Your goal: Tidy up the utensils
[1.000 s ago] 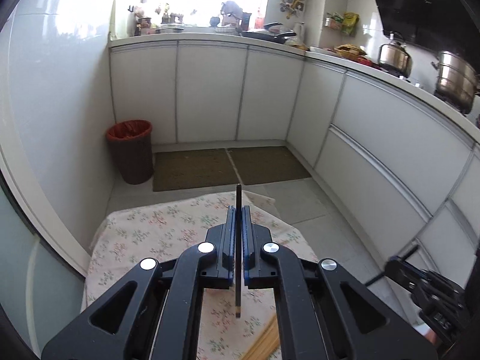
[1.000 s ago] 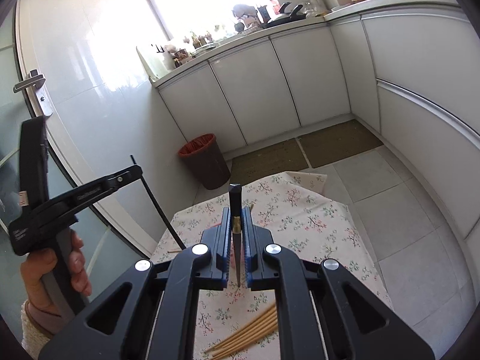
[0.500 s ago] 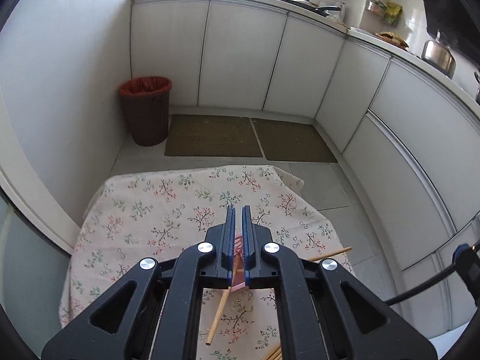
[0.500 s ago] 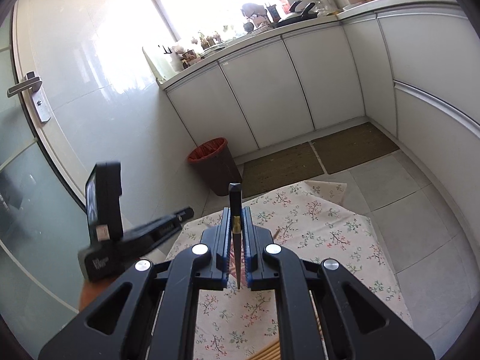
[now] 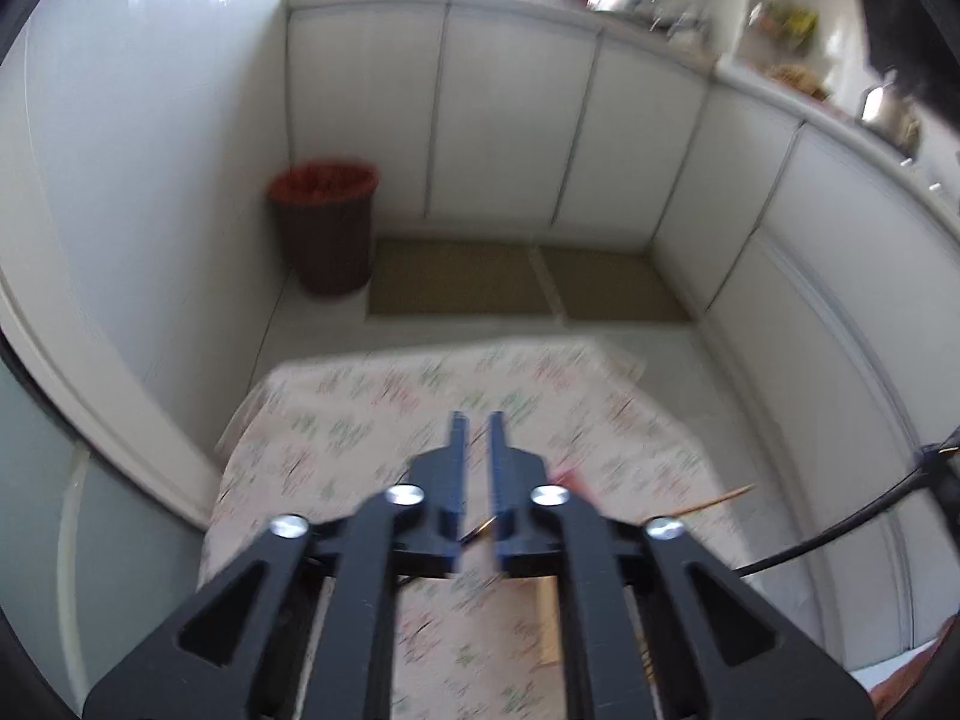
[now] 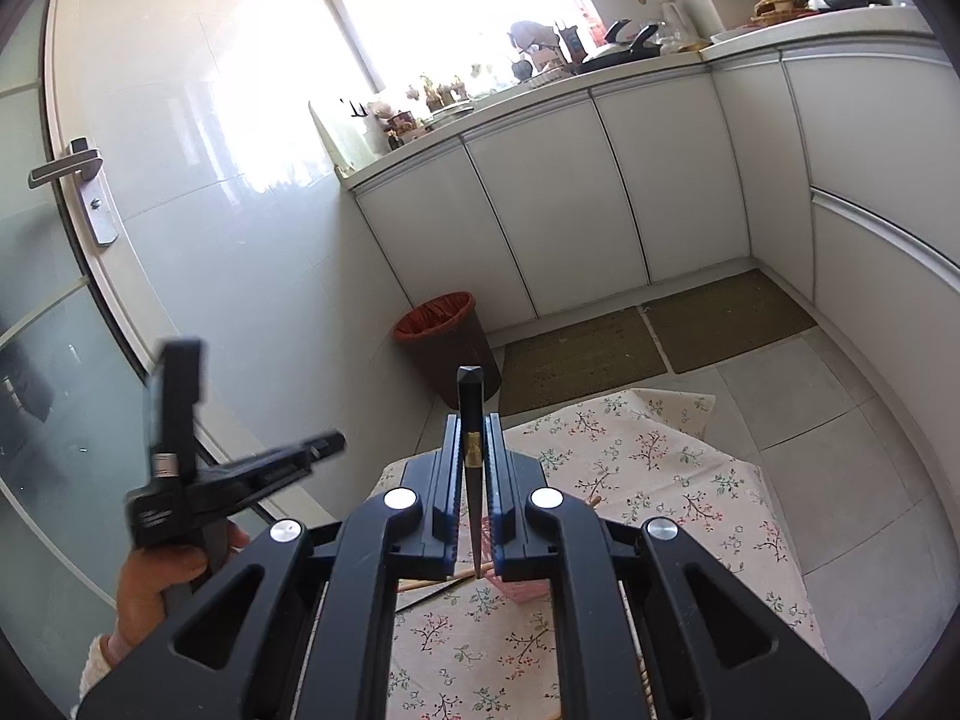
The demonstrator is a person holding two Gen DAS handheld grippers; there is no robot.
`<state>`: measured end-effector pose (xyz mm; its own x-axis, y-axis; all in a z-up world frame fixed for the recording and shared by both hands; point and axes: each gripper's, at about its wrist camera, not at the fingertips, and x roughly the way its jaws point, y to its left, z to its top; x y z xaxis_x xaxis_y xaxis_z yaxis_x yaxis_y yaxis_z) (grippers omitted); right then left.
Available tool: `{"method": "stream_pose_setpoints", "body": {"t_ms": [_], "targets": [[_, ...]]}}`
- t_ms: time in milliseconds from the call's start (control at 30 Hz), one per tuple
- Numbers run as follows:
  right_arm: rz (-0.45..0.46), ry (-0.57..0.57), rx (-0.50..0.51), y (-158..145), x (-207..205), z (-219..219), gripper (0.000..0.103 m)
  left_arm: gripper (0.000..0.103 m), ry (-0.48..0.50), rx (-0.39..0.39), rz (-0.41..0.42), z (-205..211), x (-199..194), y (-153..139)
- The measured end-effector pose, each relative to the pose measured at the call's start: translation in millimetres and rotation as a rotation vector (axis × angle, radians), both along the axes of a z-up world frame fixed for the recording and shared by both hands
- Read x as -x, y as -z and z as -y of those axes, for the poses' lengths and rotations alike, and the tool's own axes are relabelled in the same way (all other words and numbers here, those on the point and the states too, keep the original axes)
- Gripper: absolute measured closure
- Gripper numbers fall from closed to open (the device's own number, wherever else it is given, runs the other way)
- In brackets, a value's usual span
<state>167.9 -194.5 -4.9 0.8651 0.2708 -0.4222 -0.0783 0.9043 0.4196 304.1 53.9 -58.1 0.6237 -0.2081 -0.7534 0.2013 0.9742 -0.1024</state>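
My right gripper (image 6: 471,420) is shut on a black chopstick (image 6: 470,396) that stands upright between its pads, above a table with a floral cloth (image 6: 690,480). My left gripper (image 5: 477,420) is slightly open and empty, held over the floral cloth (image 5: 360,414); it also shows at the left in the right wrist view (image 6: 327,444). A black chopstick (image 6: 429,597) and a wooden chopstick (image 6: 420,585) lie on the cloth beside a pink holder (image 6: 528,589). A wooden chopstick tip (image 5: 720,496) shows at the right in the blurred left wrist view.
A brown bin with a red liner (image 6: 447,342) stands on the floor beyond the table. White cabinets (image 6: 600,198) and two floor mats (image 6: 582,354) lie behind. A glass door with a handle (image 6: 78,180) is at the left.
My left gripper let go of the black chopstick it held a second ago, opened a little and lifted away. My right gripper stays shut on its chopstick.
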Motion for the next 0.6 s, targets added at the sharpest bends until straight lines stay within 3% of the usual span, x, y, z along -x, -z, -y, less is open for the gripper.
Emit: {"method": "stream_pose_setpoints", "body": {"t_ms": [33, 100, 200, 233, 300, 433, 567, 600], "targets": [[0.006, -0.002, -0.005, 0.0, 2.8, 0.7, 0.096, 0.046, 0.001, -0.03, -0.05, -6.6, -8.3, 12.2], [0.012, -0.006, -0.018, 1.4, 7.9, 3.0, 0.096, 0.027, 0.078, -0.1, -0.216, -15.3, -31.5, 55.7], [0.007, -0.008, -0.04, 6.9, 12.5, 6.7, 0.095, 0.041, 0.127, -0.225, -0.41, -23.1, -51.9, 126.5], [0.005, -0.005, -0.043, 9.5, 13.2, 8.0, 0.095, 0.05, 0.145, -0.266, -0.458, -24.8, -56.3, 150.1], [-0.008, 0.0, -0.058, 15.8, 11.6, 10.5, 0.092, 0.056, 0.163, -0.322, -0.506, -24.9, -60.2, 182.5], [-0.052, -0.008, -0.086, 28.1, 0.0, 14.1, 0.092, 0.056, 0.227, -0.319, -0.516, -19.2, -55.4, 218.4], [-0.055, -0.012, -0.092, 33.8, -8.4, 14.1, 0.092, 0.053, 0.266, -0.339, -0.468, -4.7, -53.5, 228.8], [-0.06, -0.014, -0.09, 35.5, -10.4, 13.9, 0.092, 0.057, 0.271, -0.343, -0.448, -1.5, -53.6, 227.9]]}}
